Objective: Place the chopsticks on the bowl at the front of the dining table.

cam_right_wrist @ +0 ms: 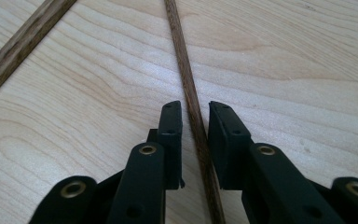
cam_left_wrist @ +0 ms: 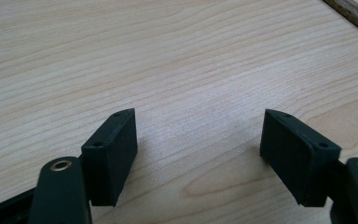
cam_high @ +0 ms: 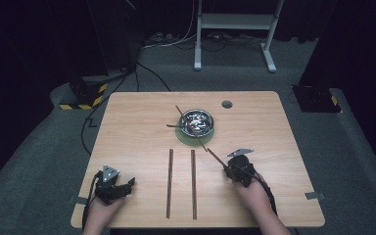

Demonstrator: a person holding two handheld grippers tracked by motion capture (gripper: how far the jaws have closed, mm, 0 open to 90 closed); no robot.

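Holding the right tool [cam_high: 223, 169] low over the bench [cam_high: 284, 196], I keep its jaws nearly pressed together around a thin dark wooden chopstick [cam_right_wrist: 190, 100]. In the right gripper view the stick runs straight up between the two black pads with a sliver of daylight on each side, so I judge the pinch as loose or not quite made; I do not count it as a firm hold.

In the high view this chopstick [cam_high: 215, 157] lies slantwise, its far end pointing toward the steel bowl [cam_high: 198, 122] on a green mat [cam_high: 183, 137] at mid-bench. More sticks rest in and across the bowl. Two further sticks, the left laid stick [cam_high: 170, 182] and the right laid stick [cam_high: 193, 182], lie parallel in front of me, well apart from the bowl.

The left tool [cam_high: 129, 185] rests at the near left corner with its jaws spread wide over bare wood and nothing between them.

Handling judgement: the stick is light, stiff and narrow, with a smooth finish, so it is likely to roll or pivot in the pads. I take hold near the thicker end, pads square to the shaft, and close fully before lifting. A grip far off centre lets the long free end swing.
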